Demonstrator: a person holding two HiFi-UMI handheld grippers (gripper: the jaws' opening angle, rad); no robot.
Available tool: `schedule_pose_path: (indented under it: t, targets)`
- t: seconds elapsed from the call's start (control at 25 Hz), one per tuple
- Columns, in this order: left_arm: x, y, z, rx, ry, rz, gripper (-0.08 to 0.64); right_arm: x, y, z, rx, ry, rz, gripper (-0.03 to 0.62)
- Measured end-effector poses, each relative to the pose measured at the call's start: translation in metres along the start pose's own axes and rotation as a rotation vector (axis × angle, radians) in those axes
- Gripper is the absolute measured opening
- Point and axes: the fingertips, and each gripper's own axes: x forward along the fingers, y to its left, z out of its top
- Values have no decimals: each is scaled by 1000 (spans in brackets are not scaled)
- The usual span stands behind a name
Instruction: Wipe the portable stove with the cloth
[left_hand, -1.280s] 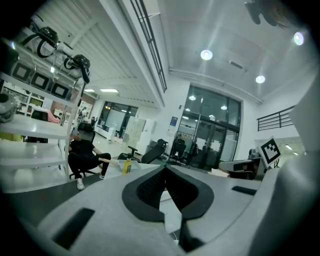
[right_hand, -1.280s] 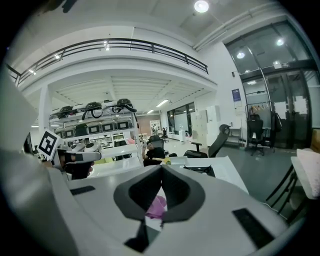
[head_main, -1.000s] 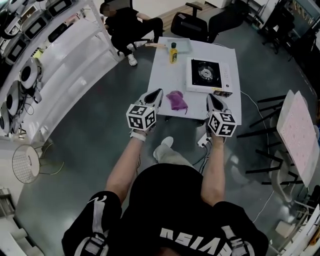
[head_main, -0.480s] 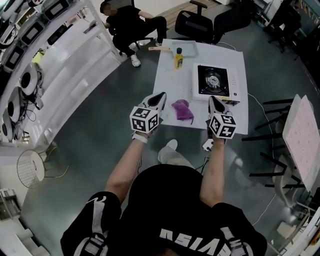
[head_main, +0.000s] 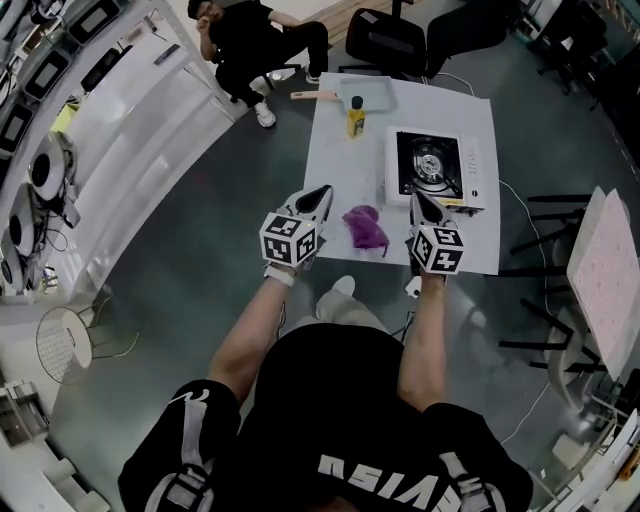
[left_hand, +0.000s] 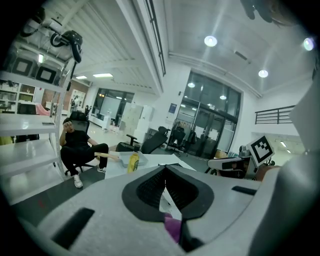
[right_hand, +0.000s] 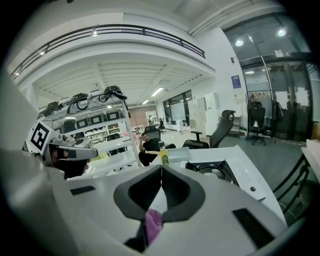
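The white portable stove (head_main: 433, 168) with its black burner stands on the right of the white table (head_main: 340, 170); its burner also shows in the right gripper view (right_hand: 215, 170). A crumpled purple cloth (head_main: 367, 227) lies near the table's front edge, between my two grippers. My left gripper (head_main: 322, 190) is to the left of the cloth, shut and empty, its tips meeting (left_hand: 165, 169). My right gripper (head_main: 417, 196) is at the stove's near corner, shut and empty (right_hand: 161, 169). The cloth shows through the gap below each pair of jaws (left_hand: 172, 227) (right_hand: 152, 220).
A yellow bottle (head_main: 355, 115) and a shallow tray (head_main: 365, 93) stand at the table's far end. A seated person (head_main: 250, 40) is beyond the far left corner, office chairs (head_main: 385, 35) behind. White shelving (head_main: 120, 130) runs along the left; a pink board (head_main: 600, 270) leans at right.
Both grippers have moved forward and down toward the table's front edge, and now flank the purple cloth more closely. Both stay shut. The cloth and stove have not moved.
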Motion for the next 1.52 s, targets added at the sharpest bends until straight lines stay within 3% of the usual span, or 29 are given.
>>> schedule_pose_path:
  t: [0.44,0.8,0.84,0.92,1.04,1.16,1.36,1.52]
  targets:
    - [22,22,-27,10,58,-39,6,49,3,-37,-15,91,-21,14]
    - [40,28,-73,-1,137,-94,6,78,20,-104,-11,217,33,16]
    - [41,29,-78,3,147,-99,6,80,22,-113,-11,231,40,22]
    - [44,30,-88,4,164,-104,6,85,24,-132,-12,262,57,106]
    - [48,33,-99,0,185,-106,6,91,27,-157,-15,308,86,148]
    - [50,37,-104,2,200,-109,6,98,34,-177,-36,349,117,179]
    - [58,43,-110,8,221,-113,6,116,51,-206,-172,443,181,218]
    - [60,47,-115,5,233,-116,6,126,58,-231,-228,523,199,225]
